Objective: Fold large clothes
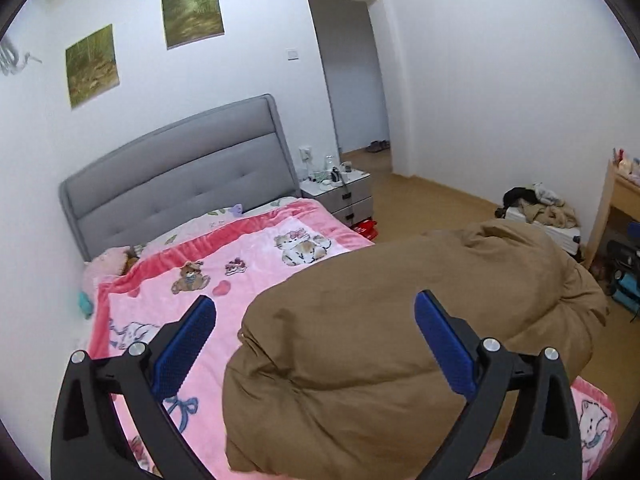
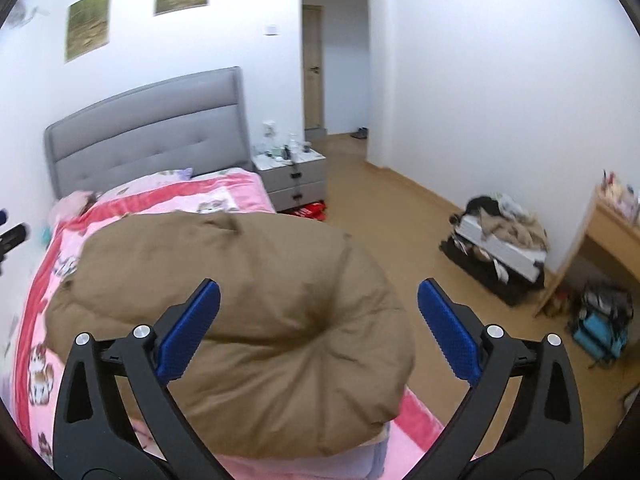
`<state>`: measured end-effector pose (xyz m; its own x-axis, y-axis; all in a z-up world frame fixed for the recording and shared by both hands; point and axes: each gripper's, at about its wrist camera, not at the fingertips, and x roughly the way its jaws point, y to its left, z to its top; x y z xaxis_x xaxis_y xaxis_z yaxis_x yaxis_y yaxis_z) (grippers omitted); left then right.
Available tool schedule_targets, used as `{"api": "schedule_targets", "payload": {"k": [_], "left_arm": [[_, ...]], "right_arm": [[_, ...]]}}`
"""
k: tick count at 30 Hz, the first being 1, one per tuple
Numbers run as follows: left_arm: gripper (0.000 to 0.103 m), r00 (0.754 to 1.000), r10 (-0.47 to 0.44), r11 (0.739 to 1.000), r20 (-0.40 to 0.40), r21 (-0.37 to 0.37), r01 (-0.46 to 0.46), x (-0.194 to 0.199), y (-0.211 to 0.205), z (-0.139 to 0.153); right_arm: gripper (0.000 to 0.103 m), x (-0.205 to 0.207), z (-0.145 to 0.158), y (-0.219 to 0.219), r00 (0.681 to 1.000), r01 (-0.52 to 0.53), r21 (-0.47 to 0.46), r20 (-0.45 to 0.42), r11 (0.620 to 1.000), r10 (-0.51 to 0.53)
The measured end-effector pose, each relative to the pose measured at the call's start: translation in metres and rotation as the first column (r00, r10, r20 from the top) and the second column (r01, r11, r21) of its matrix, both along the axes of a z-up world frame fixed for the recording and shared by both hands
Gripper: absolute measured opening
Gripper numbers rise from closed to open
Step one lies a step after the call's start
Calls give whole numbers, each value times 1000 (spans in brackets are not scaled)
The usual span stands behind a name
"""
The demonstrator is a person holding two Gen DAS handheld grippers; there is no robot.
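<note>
The brown padded garment point(image 1: 360, 340) lies bunched in a thick, puffy fold on the near end of the bed point(image 1: 168, 184), on top of the pink cartoon blanket point(image 1: 248, 252), with its far side bulging toward the bed's floor-side edge. Both tools hang above it and hold nothing: the left gripper point(image 1: 314, 346) has its 2 blue fingers point(image 1: 186, 344) spread as wide as they go, and the right gripper point(image 2: 318, 330) stands just as wide, only air between its fingers point(image 2: 448, 328).

To my eye a fold has been laid down and let go, so the job looks well along, though the bundle is lumpy rather than flat. The next move would call for picking a fresh edge or corner of the thick fabric, closing firmly on it, and either folding once more or pressing the pile neater.

Around the bed: a grey headboard point(image 1: 180, 168), 2 green pictures point(image 1: 192, 14) on the white wall, a nightstand point(image 1: 338, 196) cluttered with small items, an open doorway point(image 1: 352, 76), a wooden floor with a heap of other clothes point(image 2: 504, 228), and a wooden surface point(image 2: 612, 220) at the right.
</note>
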<state>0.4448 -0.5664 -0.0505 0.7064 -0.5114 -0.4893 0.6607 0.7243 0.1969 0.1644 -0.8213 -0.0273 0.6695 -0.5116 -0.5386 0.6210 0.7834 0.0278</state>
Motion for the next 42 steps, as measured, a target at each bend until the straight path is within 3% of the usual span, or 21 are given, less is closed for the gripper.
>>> {"api": "schedule_targets", "payload": {"k": [7,15,30,42], "left_arm": [[98,991,-23,996,-134,-88,11,-42,-4,16],[98,981,-39,994,-190,-106,19,-64,6,21],[98,978,30,995,-206,-83,-48,-70,23,19],[98,980,31,997,-195,-64,-44,-71,25,19]], "right_arm": [[95,-15,26,42,1000,-11,32,-4,999,12],[95,-28,33,61,999,-30,25,-19,999,30],[95,-23,40,79,997,-73,7,-22,997,73],[95,-17,44,85,995,-100,7,-16,995,101]]}}
